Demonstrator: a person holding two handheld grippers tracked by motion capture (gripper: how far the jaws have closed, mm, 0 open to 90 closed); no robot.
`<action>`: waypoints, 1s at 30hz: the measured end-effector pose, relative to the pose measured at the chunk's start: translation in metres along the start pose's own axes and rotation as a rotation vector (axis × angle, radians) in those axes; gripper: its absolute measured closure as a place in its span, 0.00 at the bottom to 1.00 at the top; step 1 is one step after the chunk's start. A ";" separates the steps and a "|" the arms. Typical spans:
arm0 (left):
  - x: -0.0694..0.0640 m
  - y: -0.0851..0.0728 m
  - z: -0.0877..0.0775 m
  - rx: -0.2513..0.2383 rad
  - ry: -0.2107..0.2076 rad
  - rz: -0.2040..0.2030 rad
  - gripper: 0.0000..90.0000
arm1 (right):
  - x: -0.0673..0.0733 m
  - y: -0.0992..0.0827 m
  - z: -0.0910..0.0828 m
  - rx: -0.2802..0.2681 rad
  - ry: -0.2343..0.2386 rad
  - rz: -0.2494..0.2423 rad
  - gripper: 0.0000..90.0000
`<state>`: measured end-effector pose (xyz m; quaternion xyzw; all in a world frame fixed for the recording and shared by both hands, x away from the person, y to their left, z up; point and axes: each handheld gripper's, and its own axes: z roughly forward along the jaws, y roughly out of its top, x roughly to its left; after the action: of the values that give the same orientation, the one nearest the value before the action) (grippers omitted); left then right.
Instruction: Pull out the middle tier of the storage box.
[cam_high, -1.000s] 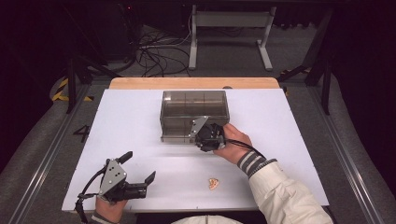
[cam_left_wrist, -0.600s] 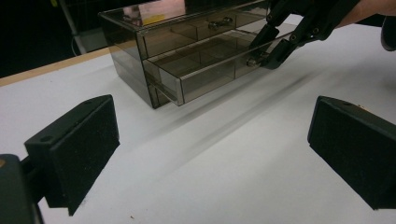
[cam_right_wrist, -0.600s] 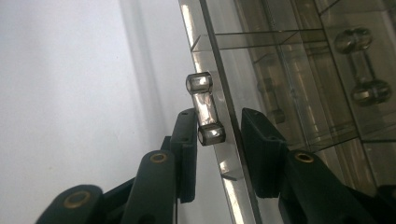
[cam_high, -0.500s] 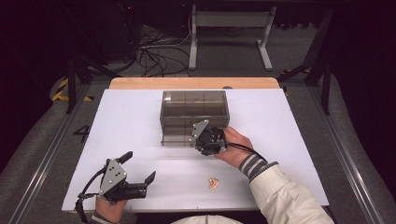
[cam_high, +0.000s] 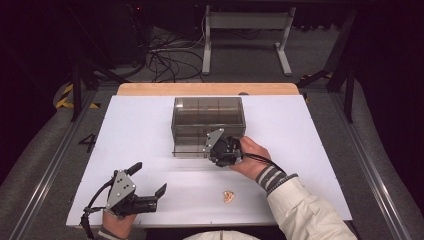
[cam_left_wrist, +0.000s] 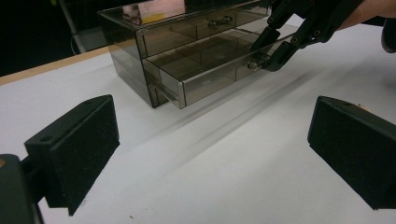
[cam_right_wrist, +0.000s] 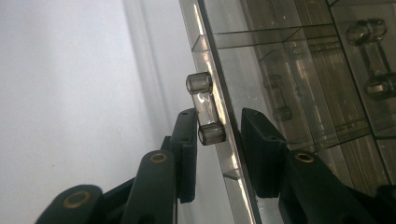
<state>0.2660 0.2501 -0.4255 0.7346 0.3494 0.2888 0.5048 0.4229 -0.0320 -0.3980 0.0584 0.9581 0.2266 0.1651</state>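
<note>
White tabletop under us, smoky clear drawer box at its far middle, our right gripper clamping the pulled-out drawer's front by its handle, our left gripper released, near left, small orange scrap near.

White worktop with bare wooden strip along far edge. Small orange-tan scrap lies on worktop near front edge. Grey metal stand on grey floor beyond worktop. Black cables tangled on floor left of stand. Yellow-black striped tape on floor at left.
</note>
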 end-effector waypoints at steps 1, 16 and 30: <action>0.000 0.000 0.000 0.000 0.000 0.000 0.03 | 0.000 0.000 0.000 -0.004 -0.003 0.012 0.74; 0.000 0.000 0.000 0.002 0.003 0.003 0.03 | 0.000 -0.002 -0.005 -0.040 0.031 0.036 0.63; 0.000 0.001 0.002 0.000 0.000 0.005 0.03 | 0.005 -0.008 -0.031 -0.156 0.002 0.082 0.62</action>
<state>0.2675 0.2485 -0.4253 0.7354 0.3475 0.2902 0.5042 0.4074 -0.0508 -0.3771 0.0842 0.9345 0.3071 0.1590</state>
